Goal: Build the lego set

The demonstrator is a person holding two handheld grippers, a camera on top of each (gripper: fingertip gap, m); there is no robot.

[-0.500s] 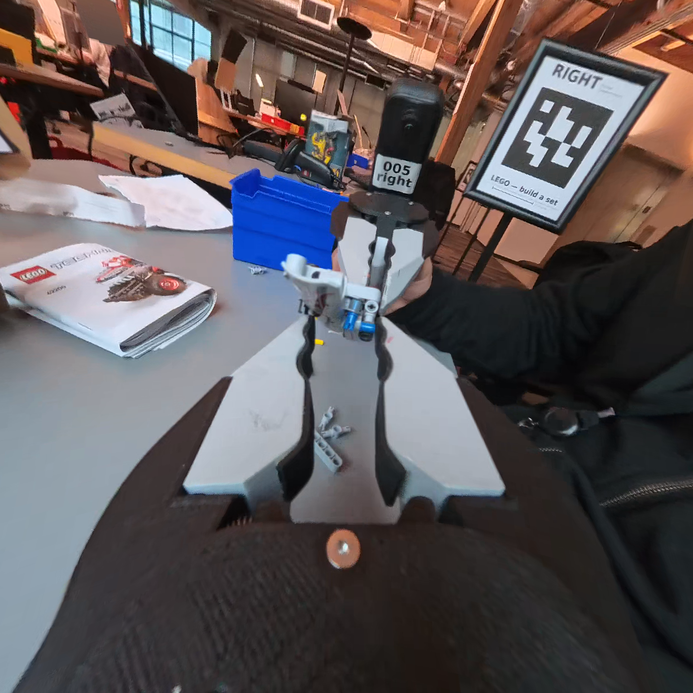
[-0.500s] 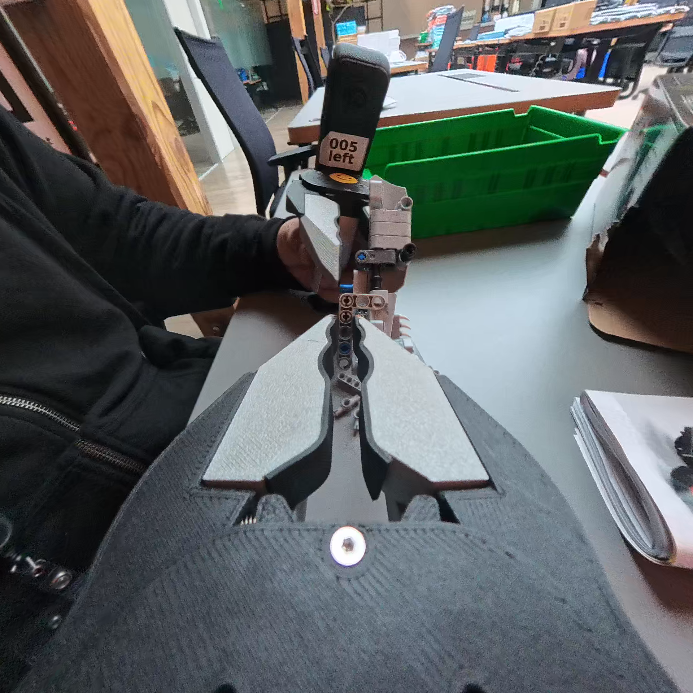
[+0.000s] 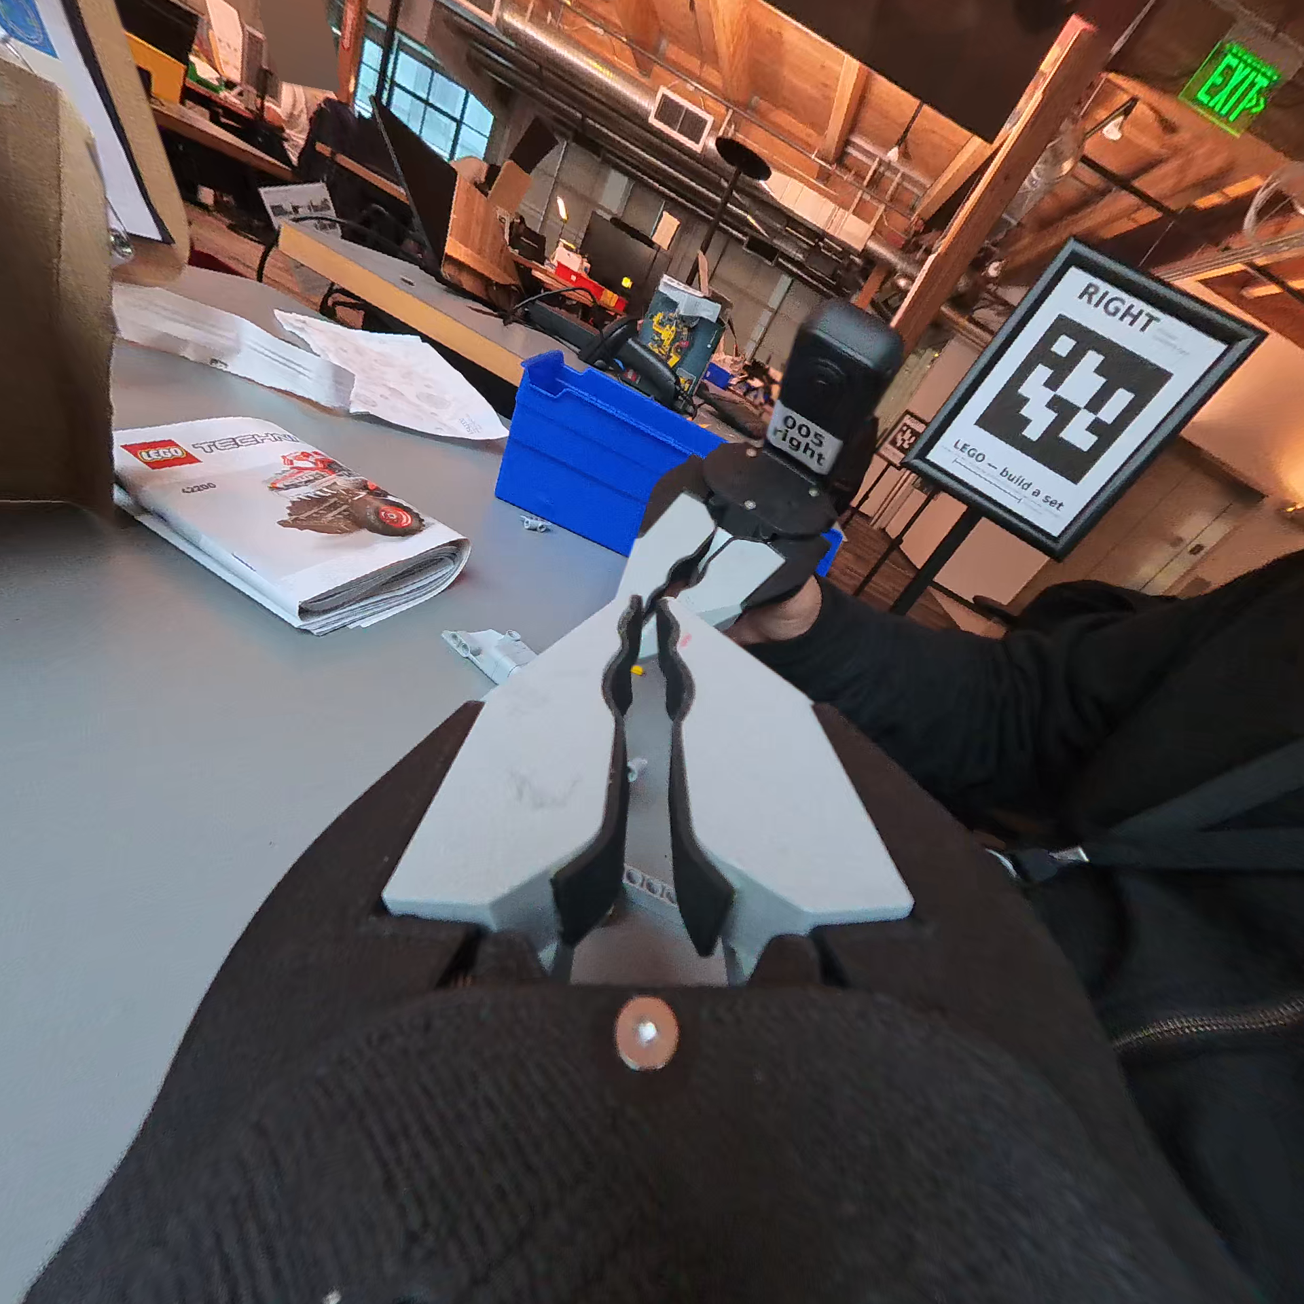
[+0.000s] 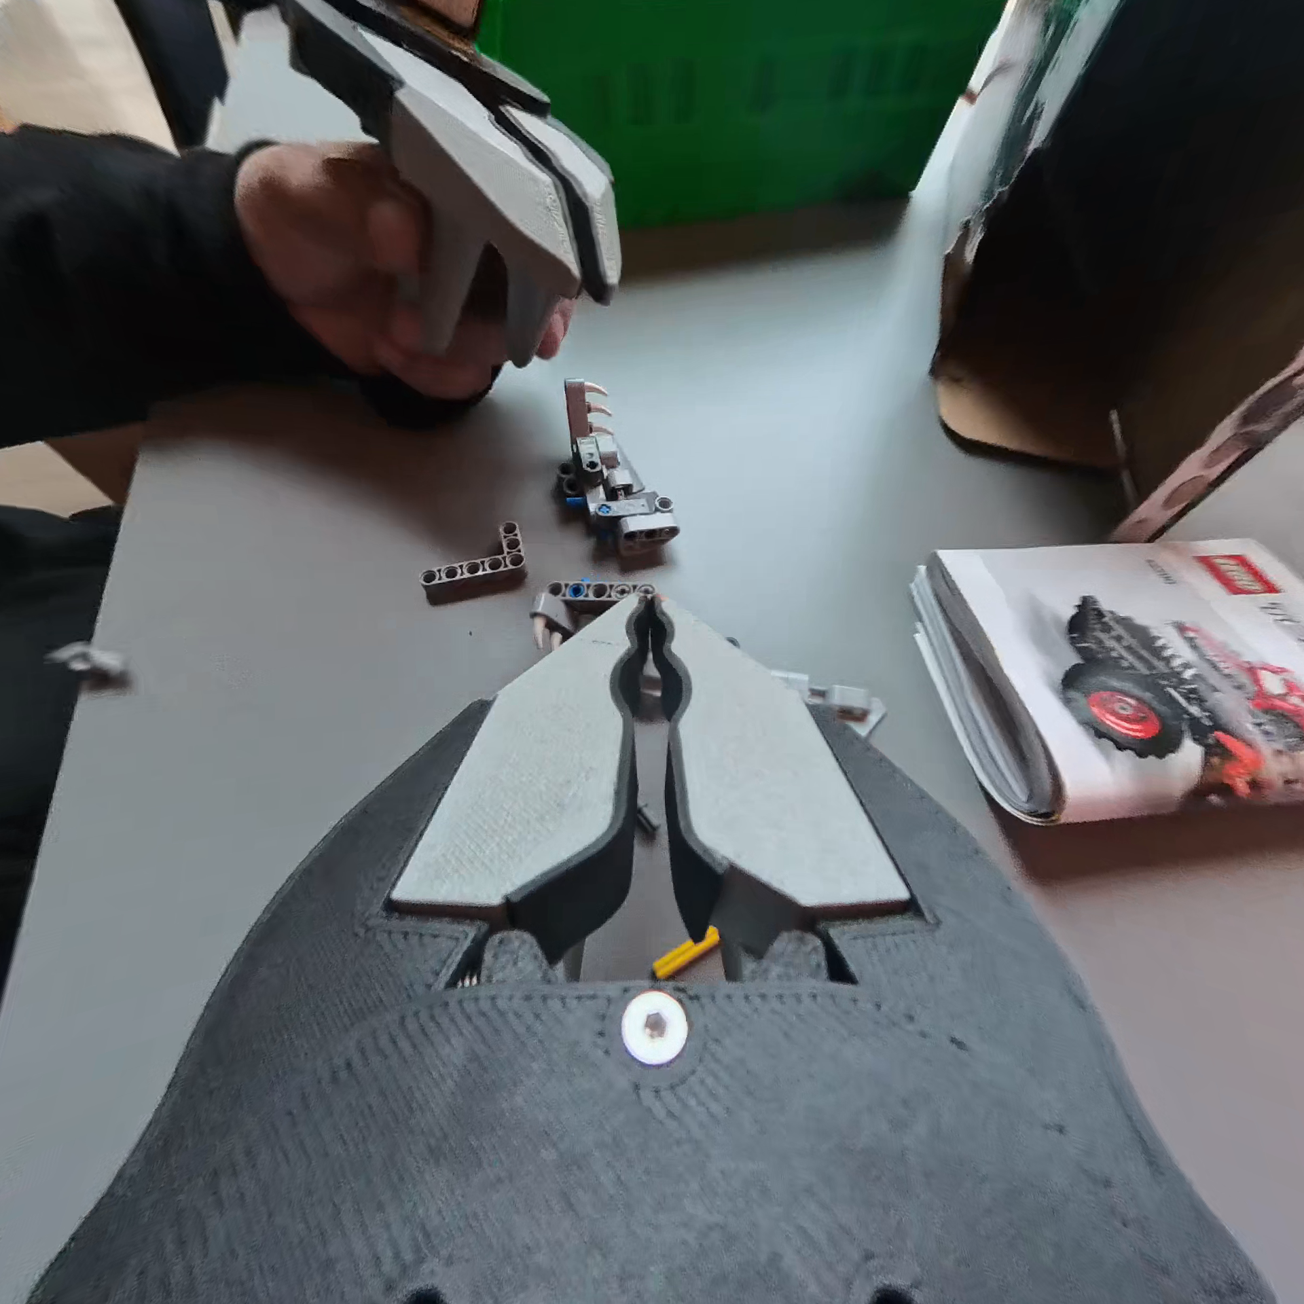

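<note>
A grey lego assembly (image 4: 615, 487) with pale tines lies on the grey table (image 4: 282, 741). A short grey beam (image 4: 598, 590) with a blue pin and pale tines lies just ahead of my right gripper (image 4: 649, 601). That gripper is shut, tips touching each other at the beam's right end, nothing seen between them. An L-shaped grey beam (image 4: 480, 564) lies to the left. My left gripper (image 3: 648, 605) is nearly closed and empty, held above the table. It shows in the right wrist view (image 4: 564, 268), raised at upper left. The right gripper (image 3: 677, 578) points down just beyond it.
An instruction booklet (image 4: 1129, 677) lies at the right; it also shows in the left wrist view (image 3: 282, 522). A cardboard box (image 4: 1129, 282) and green bin (image 4: 741, 106) stand behind. A blue bin (image 3: 586, 459), a light grey part (image 3: 494, 646) and a yellow pin (image 4: 684, 952) are nearby. The grippers' ends are close to 8 cm from one another. The yellow pin (image 4: 684, 952) is closer to my right gripper, around 10 cm from its tips; the left tips are 15 cm off.
The assembly held up by my right gripper now lies on the table. The right gripper has tilted down to the table and is shut. My left gripper has closed and tilted up.
</note>
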